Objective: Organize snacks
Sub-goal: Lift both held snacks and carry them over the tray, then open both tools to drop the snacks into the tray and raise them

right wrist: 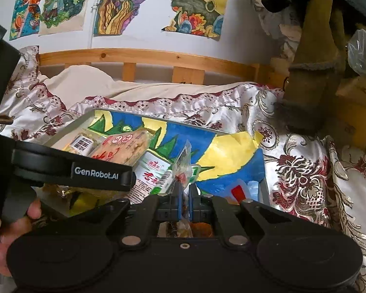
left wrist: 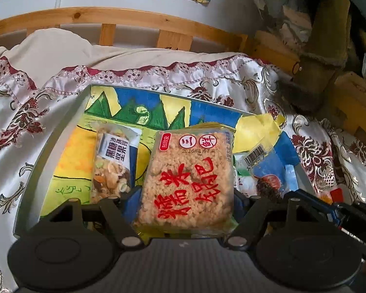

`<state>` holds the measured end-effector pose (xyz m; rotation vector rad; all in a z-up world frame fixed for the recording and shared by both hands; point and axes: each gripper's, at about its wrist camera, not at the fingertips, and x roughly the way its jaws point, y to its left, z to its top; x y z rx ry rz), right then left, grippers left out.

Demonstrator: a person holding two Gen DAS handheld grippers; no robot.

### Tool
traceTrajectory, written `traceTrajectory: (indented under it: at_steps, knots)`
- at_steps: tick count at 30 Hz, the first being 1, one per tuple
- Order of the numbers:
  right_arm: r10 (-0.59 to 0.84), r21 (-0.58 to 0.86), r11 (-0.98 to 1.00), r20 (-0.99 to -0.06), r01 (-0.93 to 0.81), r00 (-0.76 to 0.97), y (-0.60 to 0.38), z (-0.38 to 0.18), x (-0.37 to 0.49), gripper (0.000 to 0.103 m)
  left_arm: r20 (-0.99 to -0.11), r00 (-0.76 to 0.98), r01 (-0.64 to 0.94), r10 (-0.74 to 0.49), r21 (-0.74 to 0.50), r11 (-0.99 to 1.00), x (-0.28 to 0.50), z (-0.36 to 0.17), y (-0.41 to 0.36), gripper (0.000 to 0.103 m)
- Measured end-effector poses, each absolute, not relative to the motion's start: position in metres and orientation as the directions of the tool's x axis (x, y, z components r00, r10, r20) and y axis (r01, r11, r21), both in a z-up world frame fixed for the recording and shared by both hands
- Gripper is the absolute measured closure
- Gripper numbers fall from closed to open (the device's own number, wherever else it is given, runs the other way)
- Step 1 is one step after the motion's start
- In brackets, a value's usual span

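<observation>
My left gripper [left wrist: 186, 195] is clamped on the rice-cake pack [left wrist: 189, 183], held over the painted tray [left wrist: 61, 122] just right of the nut bar [left wrist: 113, 163]. My right gripper [right wrist: 186, 193] pinches a clear snack packet [right wrist: 183, 168] (contents unclear) nearer the tray's right side.

White wall [right wrist: 146, 41] w/ drawings [right wrist: 190, 7], wooden bed rail [left wrist: 114, 15], patterned bedspread [left wrist: 17, 112]

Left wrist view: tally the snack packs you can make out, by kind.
Puffed-rice cake pack: 1
Nut bar pack: 1
Green-and-white pack: 1
Clear packet with barcode: 1
Total: 4
</observation>
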<state>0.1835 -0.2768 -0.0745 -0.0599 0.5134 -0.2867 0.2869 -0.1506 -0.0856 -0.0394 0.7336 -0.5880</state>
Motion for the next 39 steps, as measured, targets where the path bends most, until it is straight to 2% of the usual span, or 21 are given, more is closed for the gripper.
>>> traceTrajectory:
  at_steps: [8,13,20,24,31,39]
  knots:
    - [-0.280,-0.137,0.960,-0.499,0.245,0.820,-0.278,-0.082,0.185,0.096,-0.643,0.572,0.504,-0.509,-0.214,0.837,0.284,-0.092,-0.158,0.027]
    - [-0.282,-0.141,0.959,-0.500,0.244,0.819,-0.278,-0.080,0.184,0.092,-0.645,0.565,0.502,-0.515,-0.227,0.835,0.285,-0.091,-0.157,0.020]
    - [-0.300,-0.172,0.953,-0.466,0.247,0.832,-0.274,-0.070,0.175,0.068,-0.641,0.573,0.462,-0.511,-0.263,0.847,0.285,-0.079,-0.149,0.014]
    - [-0.313,-0.175,0.949,-0.434,0.262,0.845,-0.275,-0.059,0.167,0.056,-0.612,0.621,0.442,-0.490,-0.242,0.864,0.280,-0.063,-0.142,0.006]
    - [-0.331,-0.150,0.943,-0.365,0.296,0.870,-0.278,-0.033,0.146,0.038,-0.558,0.704,0.417,-0.440,-0.177,0.891,0.265,-0.030,-0.129,0.002]
    - [-0.345,-0.110,0.939,-0.272,0.327,0.898,-0.282,0.008,0.112,0.011,-0.495,0.768,0.399,-0.407,-0.128,0.908,0.231,0.010,-0.106,0.001]
